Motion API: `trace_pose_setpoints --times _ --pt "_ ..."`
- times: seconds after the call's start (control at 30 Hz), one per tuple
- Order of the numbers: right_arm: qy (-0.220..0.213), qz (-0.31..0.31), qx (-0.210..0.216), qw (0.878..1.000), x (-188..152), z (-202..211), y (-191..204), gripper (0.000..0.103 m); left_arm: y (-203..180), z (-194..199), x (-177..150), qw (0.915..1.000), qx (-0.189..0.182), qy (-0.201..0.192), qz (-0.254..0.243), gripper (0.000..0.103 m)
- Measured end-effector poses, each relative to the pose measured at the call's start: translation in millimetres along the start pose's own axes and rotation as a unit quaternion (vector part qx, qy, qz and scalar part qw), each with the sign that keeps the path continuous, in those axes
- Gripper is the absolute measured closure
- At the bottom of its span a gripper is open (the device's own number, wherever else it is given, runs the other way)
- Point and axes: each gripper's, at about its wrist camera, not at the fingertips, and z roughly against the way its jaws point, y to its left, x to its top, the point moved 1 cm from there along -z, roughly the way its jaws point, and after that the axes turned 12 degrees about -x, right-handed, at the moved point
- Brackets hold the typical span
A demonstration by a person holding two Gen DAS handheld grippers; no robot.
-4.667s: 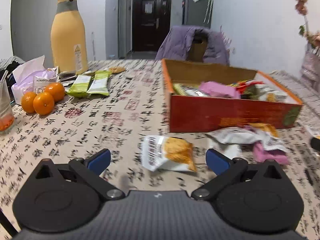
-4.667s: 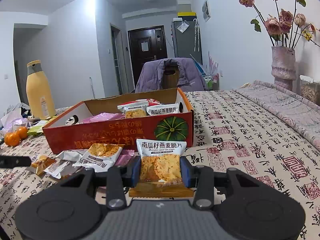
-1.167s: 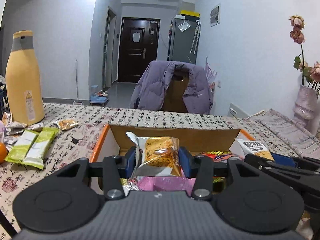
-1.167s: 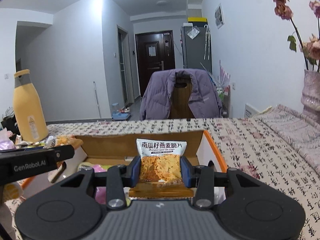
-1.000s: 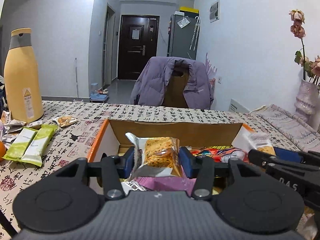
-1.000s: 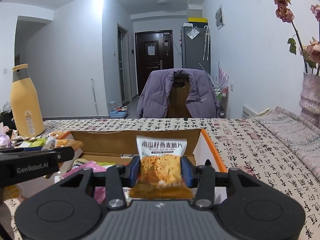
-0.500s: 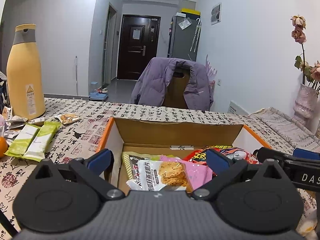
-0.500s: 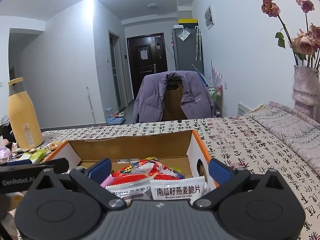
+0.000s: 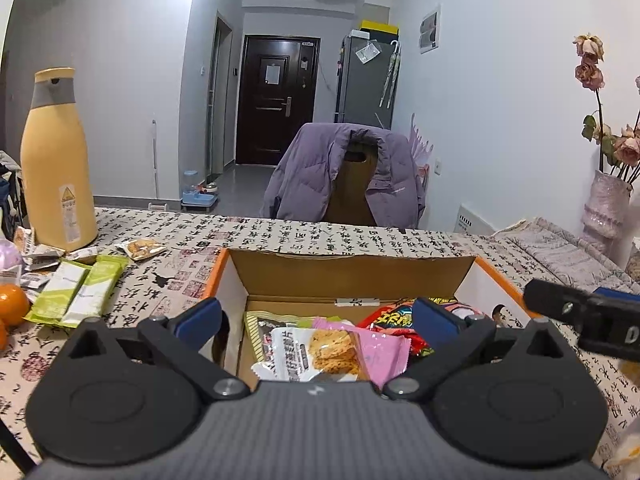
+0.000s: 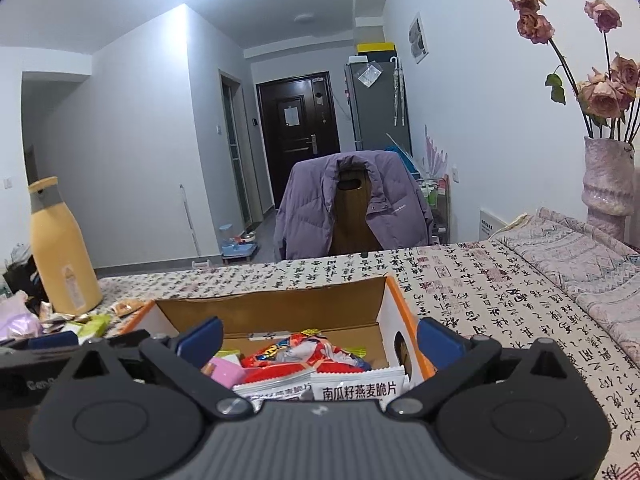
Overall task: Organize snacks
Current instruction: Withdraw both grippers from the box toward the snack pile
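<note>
An orange-rimmed cardboard box point(image 9: 352, 276) point(image 10: 276, 312) stands on the table, holding several snack packets. A cookie packet point(image 9: 316, 354) lies on top at its near left, beside a pink packet point(image 9: 380, 354). A white cracker packet with Chinese print point(image 10: 356, 388) lies at its near right, in front of a red packet point(image 10: 296, 356). My left gripper point(image 9: 316, 320) hangs open above the box, nothing between its blue pads. My right gripper point(image 10: 318, 340) is also open and empty over the box; part of it point(image 9: 580, 320) shows at the right of the left wrist view.
Left of the box lie two green bars point(image 9: 76, 290), a small cookie packet point(image 9: 140, 248), oranges point(image 9: 12, 306) and wrappers, by a tall yellow bottle point(image 9: 56, 160). A vase of dried roses point(image 10: 604, 188) stands far right. Behind the table, a chair with a purple jacket point(image 9: 348, 176).
Both grippers held a snack packet over the box a second ago. Both have opened, the packets now lie in the box, and both grippers have drawn slightly up and back.
</note>
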Motion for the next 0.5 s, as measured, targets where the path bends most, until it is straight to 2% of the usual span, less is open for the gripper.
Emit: trace_pose_setpoints --times 0.23,0.5 --pt "0.003 0.008 0.0 1.0 -3 29 -1 0.0 -4 29 -7 1.0 0.001 0.001 0.0 0.0" --pt "0.019 0.016 0.005 1.0 -24 63 -1 0.0 -7 71 -22 1.0 0.001 0.002 -0.008 0.0"
